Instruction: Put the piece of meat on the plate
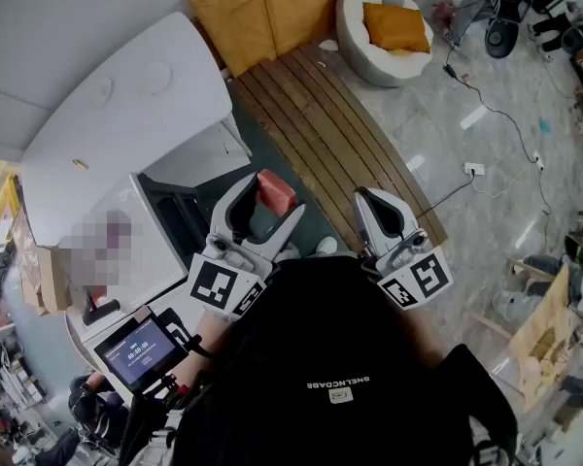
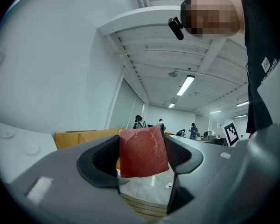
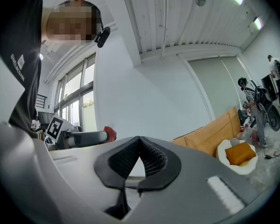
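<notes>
Pinching the piece of meat (image 2: 144, 158) is left claw (image 2: 141, 148); right claw (image 3: 139, 158) pressed together.

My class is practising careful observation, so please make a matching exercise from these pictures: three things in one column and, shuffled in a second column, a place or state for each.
Column one:
1. piece of meat
2. right gripper
3. orange cushion

Column two:
A. on the round white seat
B. shut, holding nothing
C. gripped between the jaws of the left gripper

Pairs: 1-C, 2-B, 3-A
</notes>
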The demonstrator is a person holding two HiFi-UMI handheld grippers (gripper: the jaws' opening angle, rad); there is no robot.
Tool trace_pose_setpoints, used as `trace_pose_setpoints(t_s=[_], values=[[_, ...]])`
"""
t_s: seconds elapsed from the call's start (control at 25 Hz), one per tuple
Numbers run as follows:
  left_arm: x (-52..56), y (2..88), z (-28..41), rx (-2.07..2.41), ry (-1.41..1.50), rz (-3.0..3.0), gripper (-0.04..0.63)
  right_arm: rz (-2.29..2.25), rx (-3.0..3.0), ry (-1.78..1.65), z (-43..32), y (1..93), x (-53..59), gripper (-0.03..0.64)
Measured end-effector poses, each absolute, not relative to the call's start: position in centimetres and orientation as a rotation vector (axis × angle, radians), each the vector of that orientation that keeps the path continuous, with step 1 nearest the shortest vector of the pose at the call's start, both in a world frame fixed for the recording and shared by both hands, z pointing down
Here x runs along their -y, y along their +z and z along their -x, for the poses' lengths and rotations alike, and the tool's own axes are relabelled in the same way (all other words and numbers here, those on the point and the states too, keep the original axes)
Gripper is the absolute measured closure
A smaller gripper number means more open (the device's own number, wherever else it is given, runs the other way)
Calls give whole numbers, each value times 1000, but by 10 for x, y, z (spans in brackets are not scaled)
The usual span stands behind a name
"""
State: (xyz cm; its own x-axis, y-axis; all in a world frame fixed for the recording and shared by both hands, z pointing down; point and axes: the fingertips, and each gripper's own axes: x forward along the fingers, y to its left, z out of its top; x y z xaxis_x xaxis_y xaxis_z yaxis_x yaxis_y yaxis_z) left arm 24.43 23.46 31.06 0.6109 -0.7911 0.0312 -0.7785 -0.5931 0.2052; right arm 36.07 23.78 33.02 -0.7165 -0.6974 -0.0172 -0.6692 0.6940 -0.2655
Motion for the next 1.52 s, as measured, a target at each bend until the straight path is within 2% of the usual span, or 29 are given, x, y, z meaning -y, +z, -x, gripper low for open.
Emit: trace_pose_setpoints(t_s=[0.48, 1.0, 1.52], values=[[-228, 310, -231, 1328, -116, -2604, 273, 1112, -2797, -358, -353, 329, -231, 614], [-215, 328, -138, 1354, -167, -2554, 273, 1117, -2791, -406, -271, 335, -202, 614], [-203, 360, -103, 1425, -173, -2455, 273, 1077, -2843, -465, -244, 363, -178, 613]])
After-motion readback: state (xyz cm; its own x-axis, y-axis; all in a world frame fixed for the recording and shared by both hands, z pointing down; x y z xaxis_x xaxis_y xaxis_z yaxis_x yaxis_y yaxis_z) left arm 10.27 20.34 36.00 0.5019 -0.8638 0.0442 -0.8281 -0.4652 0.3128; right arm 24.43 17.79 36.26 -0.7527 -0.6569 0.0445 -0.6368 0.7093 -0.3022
